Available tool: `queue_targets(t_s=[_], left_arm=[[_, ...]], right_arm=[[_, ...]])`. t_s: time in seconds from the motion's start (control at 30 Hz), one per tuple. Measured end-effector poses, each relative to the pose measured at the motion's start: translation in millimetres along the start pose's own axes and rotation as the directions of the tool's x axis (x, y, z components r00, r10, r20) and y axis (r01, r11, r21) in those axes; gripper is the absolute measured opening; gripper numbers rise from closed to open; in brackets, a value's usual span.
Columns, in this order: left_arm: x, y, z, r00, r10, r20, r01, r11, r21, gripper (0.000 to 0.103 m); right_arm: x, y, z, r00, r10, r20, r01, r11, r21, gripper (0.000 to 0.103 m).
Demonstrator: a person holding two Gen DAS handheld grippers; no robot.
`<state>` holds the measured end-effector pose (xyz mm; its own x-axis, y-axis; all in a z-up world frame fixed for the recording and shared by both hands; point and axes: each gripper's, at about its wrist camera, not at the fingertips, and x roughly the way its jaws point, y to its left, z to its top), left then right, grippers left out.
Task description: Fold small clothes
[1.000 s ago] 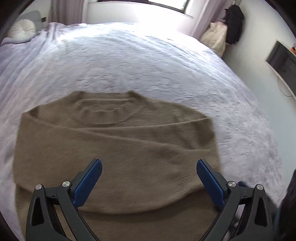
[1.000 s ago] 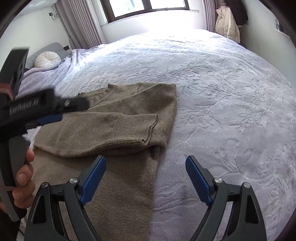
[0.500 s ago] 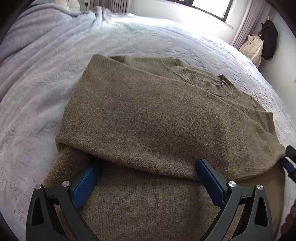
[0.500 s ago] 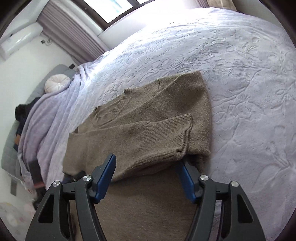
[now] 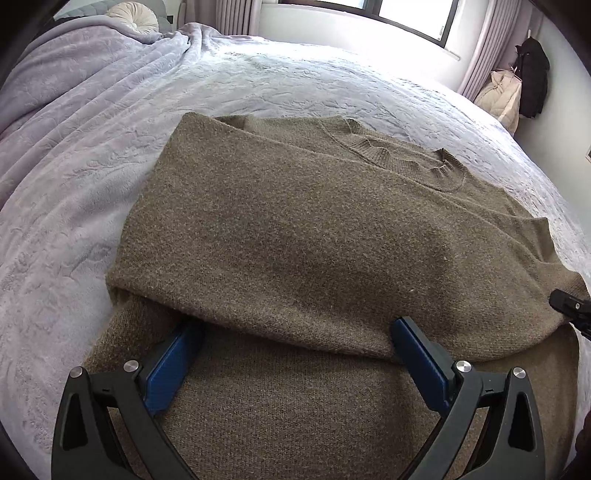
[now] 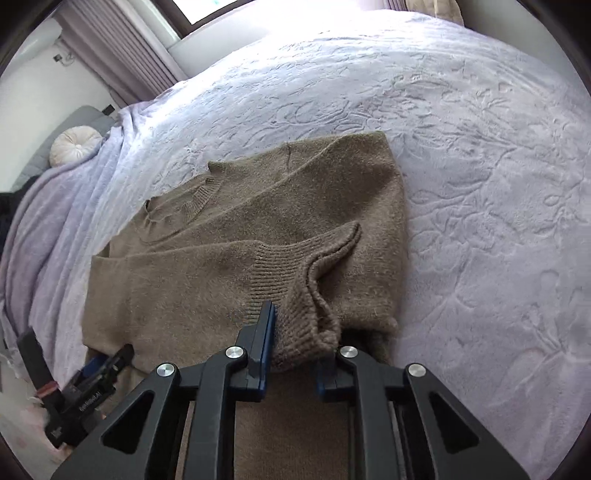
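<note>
A brown knit sweater [image 5: 295, 240] lies flat on the bed, collar away from me, with a sleeve folded across its body. My left gripper [image 5: 291, 326] is open; its blue fingertips rest at the near edge of the folded sleeve layer and grip nothing. In the right wrist view the sleeve's ribbed cuff [image 6: 310, 291] is bunched between the jaws of my right gripper [image 6: 295, 325], which are closing and press on it. The left gripper [image 6: 99, 369] also shows at the sweater's [image 6: 221, 277] lower left, and a bit of the right gripper [image 5: 570, 308] at the right edge.
A lavender embossed bedspread [image 6: 480, 184] covers the bed around the sweater. A thicker lavender blanket [image 5: 74, 92] and a round cushion [image 5: 135, 20] lie at the head end. Coats [image 5: 532, 81] hang by the window wall.
The right gripper came down to the sleeve end and its jaws closed from wide to narrow around the cuff, bunching it. The left gripper swung to the sweater's left part, then stayed still and open.
</note>
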<state>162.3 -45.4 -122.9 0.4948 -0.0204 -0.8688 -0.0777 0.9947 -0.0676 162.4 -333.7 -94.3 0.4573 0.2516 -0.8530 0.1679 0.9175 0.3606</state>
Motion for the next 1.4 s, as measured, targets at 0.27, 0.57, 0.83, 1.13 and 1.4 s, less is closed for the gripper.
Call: queue_targets(t_s=[0.27, 0.57, 0.83, 1.13, 1.4], left_arm=[[0, 0, 0, 1.000, -0.001, 0.003, 0.001, 1.000, -0.001, 0.102], [1, -1, -2, 1.000, 0.012, 0.009, -0.013, 1.000, 0.008, 0.102], [-2, -5, 7, 0.999, 0.029, -0.028, -0.028, 1.000, 0.013, 0.102], [7, -13, 30, 0.995, 0.036, -0.097, -0.032, 0.999, 0.037, 0.102], [-13, -5, 45, 0.999, -0.008, -0.036, 0.009, 1.000, 0.021, 0.102]], right_arm=[[-22, -17, -8, 1.000, 0.019, -0.017, -0.019, 0.999, 0.032, 0.036], [-18, -9, 10, 0.993, -0.105, 0.053, 0.111, 0.986, -0.126, 0.036], [-10, 9, 8, 0.977, -0.183, 0.110, 0.208, 0.936, -0.284, 0.008], [-13, 5, 20, 0.933, -0.297, 0.205, 0.351, 0.879, -0.323, 0.004], [-36, -4, 25, 0.949, -0.222, 0.225, 0.271, 0.937, -0.219, 0.044]])
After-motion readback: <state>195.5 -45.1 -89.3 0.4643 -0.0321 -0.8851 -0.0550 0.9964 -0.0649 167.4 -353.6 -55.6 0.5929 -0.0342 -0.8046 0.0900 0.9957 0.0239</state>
